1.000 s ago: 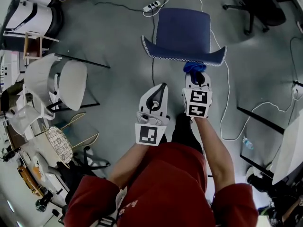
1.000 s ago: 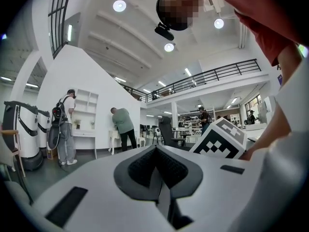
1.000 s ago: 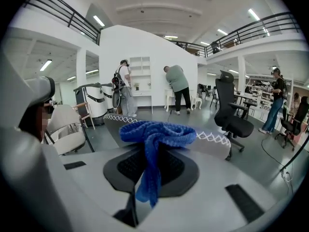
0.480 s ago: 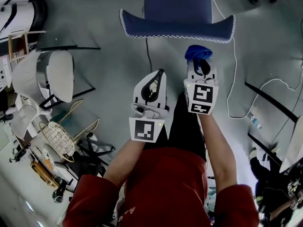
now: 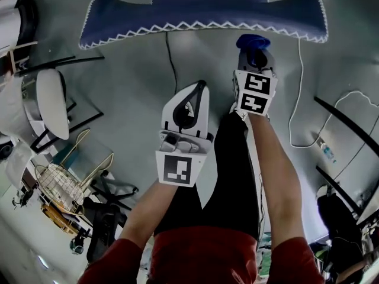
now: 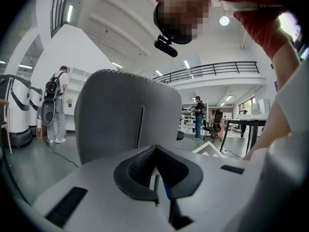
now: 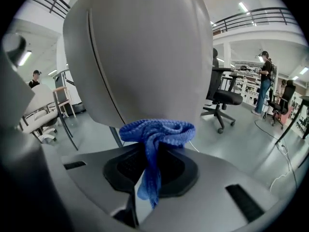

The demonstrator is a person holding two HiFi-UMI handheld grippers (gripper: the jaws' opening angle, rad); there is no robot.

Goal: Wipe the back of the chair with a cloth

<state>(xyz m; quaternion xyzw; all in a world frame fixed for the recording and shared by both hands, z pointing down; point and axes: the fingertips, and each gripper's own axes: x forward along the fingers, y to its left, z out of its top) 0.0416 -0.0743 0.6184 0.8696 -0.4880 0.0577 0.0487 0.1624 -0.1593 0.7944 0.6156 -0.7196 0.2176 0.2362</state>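
The chair's back [image 5: 201,18] is blue with white zigzag stitching along its top edge in the head view, and fills the top of the frame. It looks grey in the left gripper view [image 6: 130,115] and looms close in the right gripper view [image 7: 145,52]. My right gripper [image 5: 254,53] is shut on a bunched blue cloth [image 5: 252,42], just below the back's right part. In the right gripper view the cloth [image 7: 157,134] bulges out of the right gripper [image 7: 153,151] a little short of the chair. My left gripper [image 5: 199,87] is shut and holds nothing, lower and further from the chair, with its own view along the left gripper [image 6: 155,154].
A white chair [image 5: 50,102] and a wire basket [image 5: 62,185] stand at the left. White cables [image 5: 299,99] run over the grey floor on the right. A black office chair [image 7: 224,98] and standing people [image 6: 57,105] are in the background.
The chair's back has come much nearer and now fills the top of the head view. My right gripper with the cloth has moved up toward it; the left gripper trails behind.
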